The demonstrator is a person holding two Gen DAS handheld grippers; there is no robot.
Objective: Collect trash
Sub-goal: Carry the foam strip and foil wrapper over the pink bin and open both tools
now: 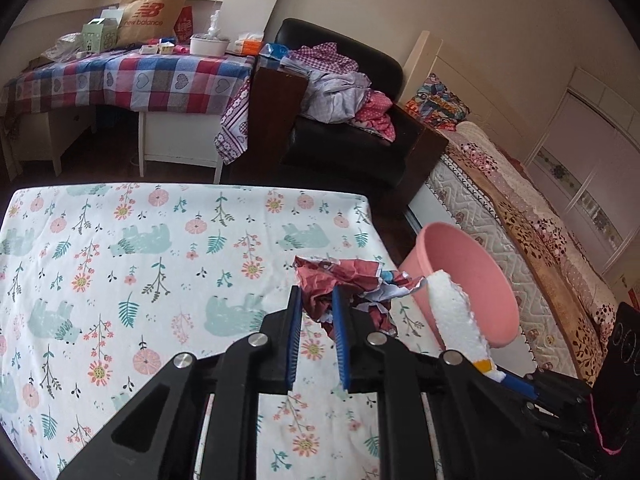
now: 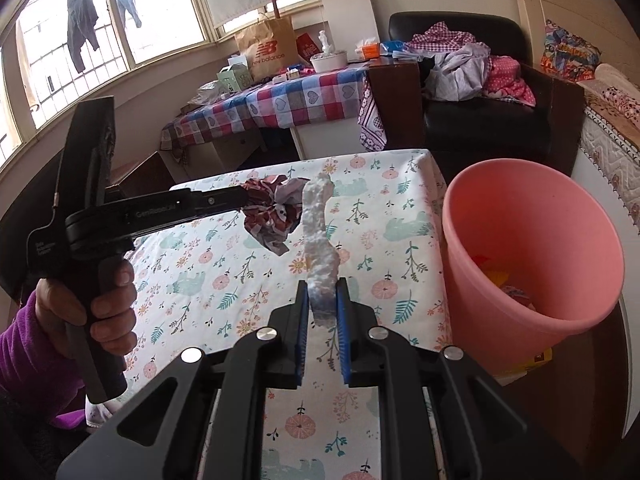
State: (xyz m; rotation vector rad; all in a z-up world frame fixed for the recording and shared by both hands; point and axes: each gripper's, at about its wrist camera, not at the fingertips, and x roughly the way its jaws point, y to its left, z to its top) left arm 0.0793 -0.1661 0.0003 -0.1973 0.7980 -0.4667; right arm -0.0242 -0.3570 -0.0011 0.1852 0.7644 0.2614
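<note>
Table (image 1: pixel 120 240), foreground, lower left and centre of both views: covered by a white cloth (image 2: pixel 400 208) printed with pink flowers, teal leaves and pale green bears. The cloth hangs over the far edge. Nothing visibly rests on its surface.

Floor (image 1: pixel 400 236), dark, centre right of the left wrist view: carries a pink bucket (image 2: pixel 532 248) standing just beside the table's right edge, tilted in the fisheye, with coloured scraps lying inside at the bottom.
</note>
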